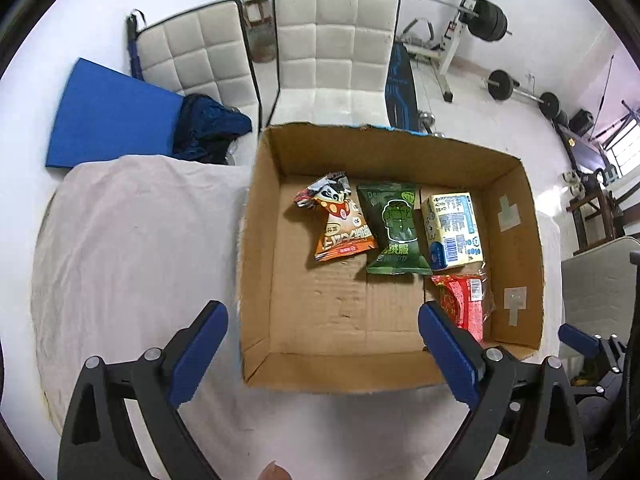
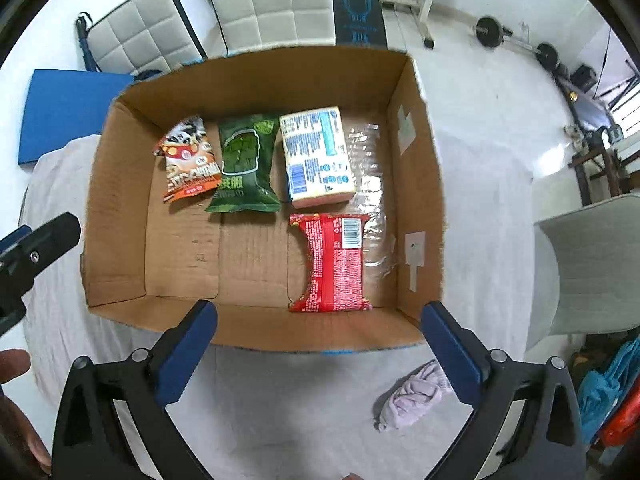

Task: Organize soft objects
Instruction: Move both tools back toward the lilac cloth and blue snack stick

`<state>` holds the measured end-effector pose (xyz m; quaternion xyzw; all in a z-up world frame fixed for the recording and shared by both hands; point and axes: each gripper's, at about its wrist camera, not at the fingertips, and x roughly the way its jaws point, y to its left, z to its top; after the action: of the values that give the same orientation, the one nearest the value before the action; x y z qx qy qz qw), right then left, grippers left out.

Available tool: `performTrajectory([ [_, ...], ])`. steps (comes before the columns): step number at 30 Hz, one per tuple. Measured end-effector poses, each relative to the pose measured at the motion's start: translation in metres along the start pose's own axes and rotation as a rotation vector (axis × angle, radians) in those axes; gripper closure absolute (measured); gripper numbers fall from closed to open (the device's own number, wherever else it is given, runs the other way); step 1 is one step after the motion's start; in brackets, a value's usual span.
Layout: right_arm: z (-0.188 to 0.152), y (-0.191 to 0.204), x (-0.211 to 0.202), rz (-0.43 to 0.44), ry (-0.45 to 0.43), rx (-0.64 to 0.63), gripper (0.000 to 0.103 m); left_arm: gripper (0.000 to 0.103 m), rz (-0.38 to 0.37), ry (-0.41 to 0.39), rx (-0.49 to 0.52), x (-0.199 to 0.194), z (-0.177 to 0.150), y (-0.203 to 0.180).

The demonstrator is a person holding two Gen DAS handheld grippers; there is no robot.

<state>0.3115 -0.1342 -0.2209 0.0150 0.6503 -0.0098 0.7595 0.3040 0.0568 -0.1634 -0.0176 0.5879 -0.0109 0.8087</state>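
An open cardboard box (image 1: 260,264) (image 2: 120,184) stands on a cloth-covered table. In it lie an orange snack bag (image 1: 340,220) (image 2: 188,160), a green packet (image 1: 394,228) (image 2: 244,164), a pale yellow tissue pack (image 1: 454,226) (image 2: 316,156) and a red packet (image 1: 464,304) (image 2: 334,264). A clear plastic wrapper (image 2: 372,184) lies by the box's right wall. My left gripper (image 1: 320,344) is open and empty above the box's near edge. My right gripper (image 2: 320,340) is open and empty above the near wall. A crumpled lilac cloth (image 2: 412,396) lies on the table near the right finger.
The pale tablecloth (image 1: 132,248) covers the table left of the box. Two white padded chairs (image 1: 332,48) stand behind. A blue mat (image 1: 108,116) and dark blue fabric (image 1: 208,124) lie at the back left. Gym weights (image 1: 488,20) stand far right. A grey chair (image 2: 592,264) is to the right.
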Motion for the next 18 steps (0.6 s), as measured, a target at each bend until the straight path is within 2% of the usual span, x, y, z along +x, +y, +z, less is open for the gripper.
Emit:
performTrajectory([
  [6,-0.018,0.001,-0.035,0.014,-0.066,-0.015,0.000,0.005,0.013,-0.069,-0.019,-0.032,-0.022,0.001],
  [9,-0.027,-0.001,-0.051,0.019,-0.101,-0.010,0.000,0.004,0.001,-0.097,-0.050,-0.048,-0.030,0.005],
  [10,-0.029,-0.003,-0.056,0.029,-0.108,-0.002,0.000,0.000,-0.005,-0.115,-0.065,-0.055,-0.033,0.008],
  [13,-0.039,-0.010,-0.066,0.056,-0.112,0.018,0.000,0.000,-0.018,-0.154,-0.093,-0.068,-0.040,0.015],
  [17,-0.057,-0.028,-0.066,0.058,-0.105,0.065,0.000,0.000,-0.023,-0.148,-0.125,-0.066,-0.057,0.022],
  [18,-0.062,-0.035,-0.061,0.057,-0.097,0.085,0.000,0.000,0.012,-0.126,-0.121,-0.058,-0.065,0.021],
])
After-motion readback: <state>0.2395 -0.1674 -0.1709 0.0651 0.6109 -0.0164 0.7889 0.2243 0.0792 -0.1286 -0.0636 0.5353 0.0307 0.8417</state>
